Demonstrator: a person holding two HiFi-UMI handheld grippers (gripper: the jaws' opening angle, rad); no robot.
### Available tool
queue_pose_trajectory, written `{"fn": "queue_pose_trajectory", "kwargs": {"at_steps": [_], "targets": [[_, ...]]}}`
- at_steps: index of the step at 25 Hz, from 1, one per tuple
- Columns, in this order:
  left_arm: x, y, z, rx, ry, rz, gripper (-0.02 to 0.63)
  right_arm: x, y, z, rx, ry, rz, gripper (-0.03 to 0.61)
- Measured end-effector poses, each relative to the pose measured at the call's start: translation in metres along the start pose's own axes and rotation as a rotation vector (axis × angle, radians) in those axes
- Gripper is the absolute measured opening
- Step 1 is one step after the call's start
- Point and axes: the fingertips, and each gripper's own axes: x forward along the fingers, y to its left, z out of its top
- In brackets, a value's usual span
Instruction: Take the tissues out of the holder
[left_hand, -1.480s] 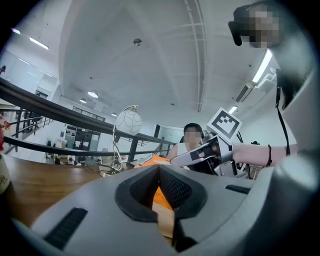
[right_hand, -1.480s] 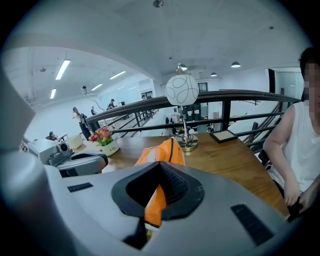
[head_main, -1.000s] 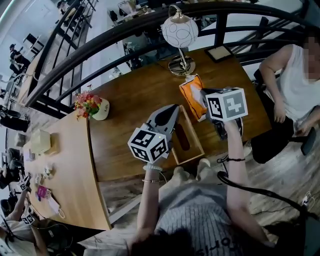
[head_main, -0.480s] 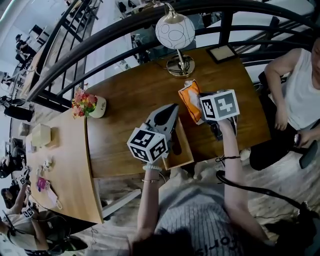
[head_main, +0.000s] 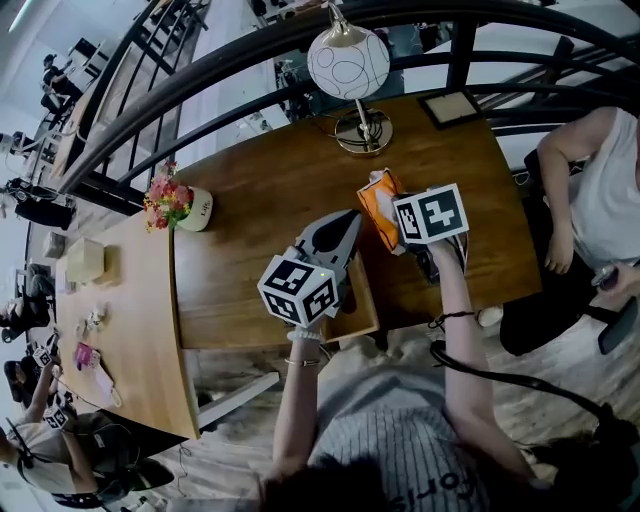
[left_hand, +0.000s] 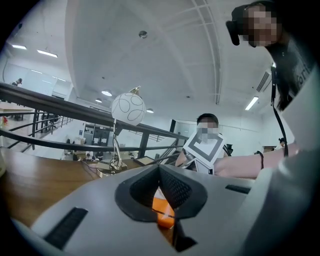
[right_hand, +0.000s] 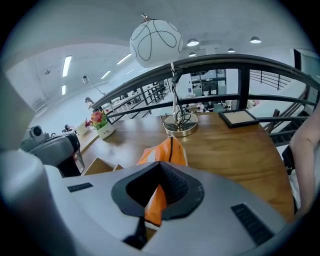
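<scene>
The right hand-held gripper (right_hand: 160, 167) is clamped on the orange tissue pack (right_hand: 165, 150). The pack's lower edge is pinched between the closed jaws, and the rest of it sticks out past the tips, clear of the worktop (head_main: 260, 190). The wooden holder (head_main: 361, 301) lies to that gripper's left and a little lower, flat on the worktop with its open side up. The pack does not touch it.

The left hand-held gripper (left_hand: 159, 169) is over the holder, its jaws brought together at the tips with nothing between them. The orange pack shows only through the slit behind the tips. Its tips are just beside the pack, apart from it.

Beyond the right gripper's tips stand a globe lamp (head_main: 348, 62) and a dark picture frame (head_main: 450, 106). A flower pot (head_main: 180, 207) sits well off to the left gripper's left.
</scene>
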Motion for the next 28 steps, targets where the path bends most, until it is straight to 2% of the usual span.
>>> {"fn": "queue_pose_trajectory", "kwargs": {"at_steps": [12, 18, 24, 26, 28], "targets": [[0.012, -0.009, -0.004, 0.001, 0.002, 0.013, 0.008, 0.008, -0.012, -0.017, 0.023, 0.033, 0.017, 0.014], [0.008, -0.014, -0.005, -0.003, 0.004, 0.025, 0.008, 0.008, -0.012, -0.021, 0.041, 0.054, -0.012, 0.014], [0.006, -0.009, -0.006, -0.007, 0.005, 0.038, 0.008, 0.011, -0.014, -0.019, 0.085, 0.037, 0.004, 0.015], [0.005, -0.009, -0.007, -0.009, 0.006, 0.039, 0.008, 0.011, -0.014, -0.019, 0.089, 0.026, 0.005, 0.018], [0.005, -0.009, -0.008, -0.010, 0.008, 0.039, 0.008, 0.011, -0.013, -0.018, 0.094, 0.018, 0.011, 0.049]]}}
